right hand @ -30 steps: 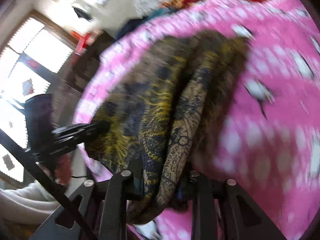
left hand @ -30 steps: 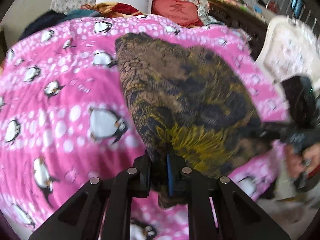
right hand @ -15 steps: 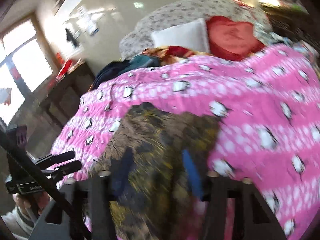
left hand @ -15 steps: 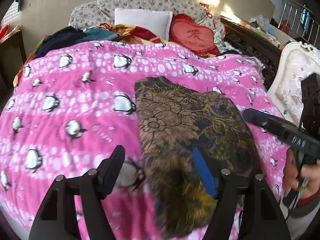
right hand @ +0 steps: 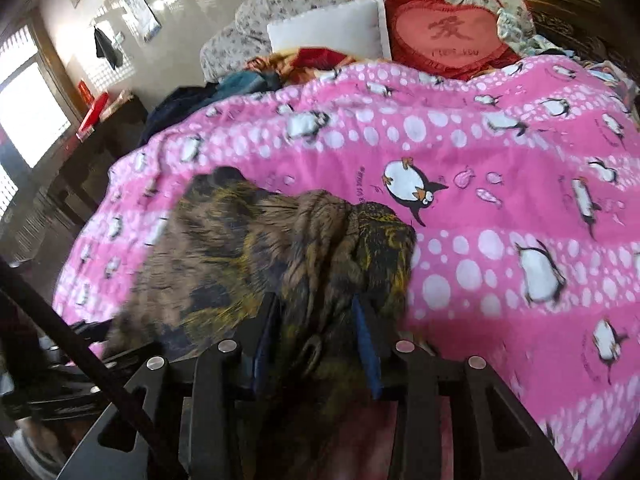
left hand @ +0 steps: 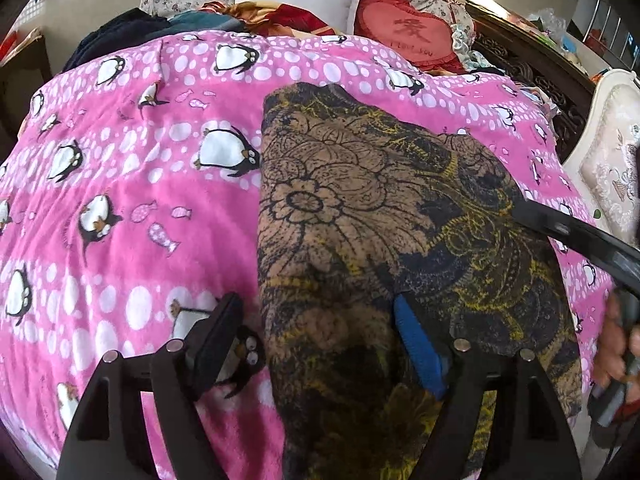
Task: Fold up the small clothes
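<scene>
Left gripper [left hand: 320, 332] jaws just let go, opening over the cloth [left hand: 384, 240] on the bed [left hand: 120, 200]; right gripper [right hand: 316, 320] jaws closing around a bunch at 5 o'clock. Fold laid, next one starting.

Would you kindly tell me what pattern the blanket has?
The blanket is pink with white dots, penguins and small fish, clearest in the left wrist view.

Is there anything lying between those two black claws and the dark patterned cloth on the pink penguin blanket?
Nothing visible. The patterned cloth lies directly under the opening left gripper, and the closing right gripper has a fold of it between its fingers.
</scene>
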Tool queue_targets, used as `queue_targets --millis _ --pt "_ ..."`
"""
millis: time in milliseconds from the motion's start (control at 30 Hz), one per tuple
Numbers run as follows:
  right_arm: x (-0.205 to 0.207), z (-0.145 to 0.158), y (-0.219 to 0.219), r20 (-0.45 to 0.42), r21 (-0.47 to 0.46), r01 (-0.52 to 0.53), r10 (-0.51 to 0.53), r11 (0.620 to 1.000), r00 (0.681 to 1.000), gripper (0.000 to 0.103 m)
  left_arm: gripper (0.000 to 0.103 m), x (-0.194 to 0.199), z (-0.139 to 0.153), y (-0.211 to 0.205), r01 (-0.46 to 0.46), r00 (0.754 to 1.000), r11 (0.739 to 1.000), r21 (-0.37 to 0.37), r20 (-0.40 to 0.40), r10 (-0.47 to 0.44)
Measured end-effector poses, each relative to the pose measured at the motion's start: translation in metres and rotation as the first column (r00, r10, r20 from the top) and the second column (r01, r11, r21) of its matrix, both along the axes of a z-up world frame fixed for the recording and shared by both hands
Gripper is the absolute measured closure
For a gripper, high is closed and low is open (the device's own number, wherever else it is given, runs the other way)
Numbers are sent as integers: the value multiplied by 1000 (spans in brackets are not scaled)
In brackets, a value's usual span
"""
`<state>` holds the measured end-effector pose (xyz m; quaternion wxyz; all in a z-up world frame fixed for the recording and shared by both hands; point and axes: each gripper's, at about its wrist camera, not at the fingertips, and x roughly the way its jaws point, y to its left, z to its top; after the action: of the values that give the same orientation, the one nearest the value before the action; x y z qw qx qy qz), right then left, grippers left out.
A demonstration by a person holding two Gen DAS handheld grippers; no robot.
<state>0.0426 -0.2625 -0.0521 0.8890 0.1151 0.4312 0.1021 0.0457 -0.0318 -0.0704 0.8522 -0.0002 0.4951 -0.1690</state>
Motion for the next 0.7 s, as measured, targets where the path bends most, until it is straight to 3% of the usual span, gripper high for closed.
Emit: queue_targets --millis 167,300,367,467,600,700 --pt "-58 21 26 47 -81 -100 104 992 994 61 25 -8 -2 2 -10 1000 1000 14 7 10" --pt "-73 -22 38 -49 -226 -104 95 968 994 62 21 -13 -3 0 -32 999 999 29 33 31" --pt "-79 -31 27 -31 -140 -41 37 989 999 61 21 -16 -2 -1 -45 998 998 49 54 43" --pt "-91 -20 15 -5 -54 9 -9 998 1000 61 21 -21 2 -2 -54 996 996 74 69 49" --pt "-102 3 10 52 -13 54 -54 998 997 38 21 -28 10 1 -77 993 994 83 97 68" --pt "-103 15 17 90 -31 67 -64 997 994 34 21 -34 16 7 -102 990 993 66 108 95"
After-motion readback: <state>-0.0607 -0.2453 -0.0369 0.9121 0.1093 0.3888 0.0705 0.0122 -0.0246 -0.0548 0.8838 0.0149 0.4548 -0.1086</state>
